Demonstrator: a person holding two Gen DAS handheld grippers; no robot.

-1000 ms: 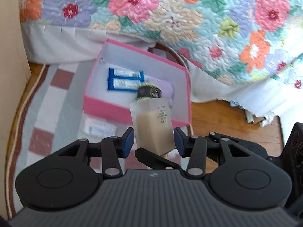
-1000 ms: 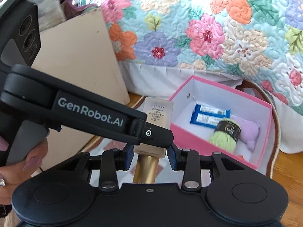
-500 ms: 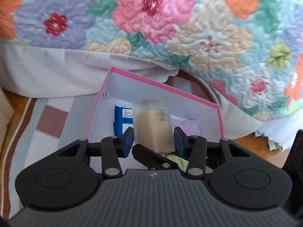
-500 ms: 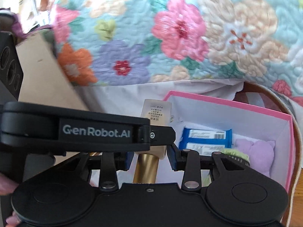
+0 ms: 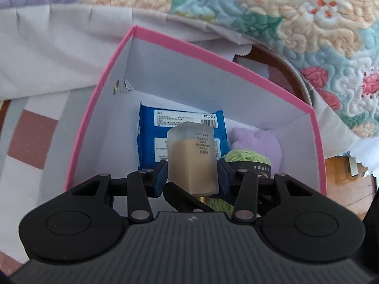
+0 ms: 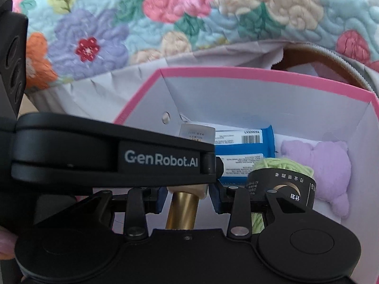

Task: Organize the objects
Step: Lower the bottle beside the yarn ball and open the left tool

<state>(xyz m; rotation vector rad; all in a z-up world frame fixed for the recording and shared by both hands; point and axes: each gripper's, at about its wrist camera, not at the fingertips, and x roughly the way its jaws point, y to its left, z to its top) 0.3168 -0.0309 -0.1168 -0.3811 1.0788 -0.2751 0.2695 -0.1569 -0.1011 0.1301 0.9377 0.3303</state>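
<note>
A frosted bottle (image 5: 191, 161) of beige liquid with a gold cap (image 6: 181, 210) hangs over the open pink box (image 5: 213, 56). My left gripper (image 5: 191, 178) is shut on the bottle's body. My right gripper (image 6: 188, 198) is shut on the same bottle near the cap end. One of the right gripper's fingers (image 5: 182, 196) shows under the bottle in the left wrist view. In the box lie a blue wipes pack (image 5: 180, 120), a green yarn ball (image 5: 246, 156) with a black band, and a purple plush (image 5: 260, 142). The left gripper's black body hides most of the bottle in the right wrist view.
A floral quilt (image 5: 308, 11) and white bed skirt (image 5: 59, 47) hang just behind the box. A checked rug (image 5: 30, 139) lies to its left and wooden floor (image 5: 343, 177) to its right. A person's fingertip (image 6: 4, 243) shows at the right wrist view's left edge.
Both grippers have come down and forward with the bottle, from short of the box to over its inside. The box and its contents now fill both views.
</note>
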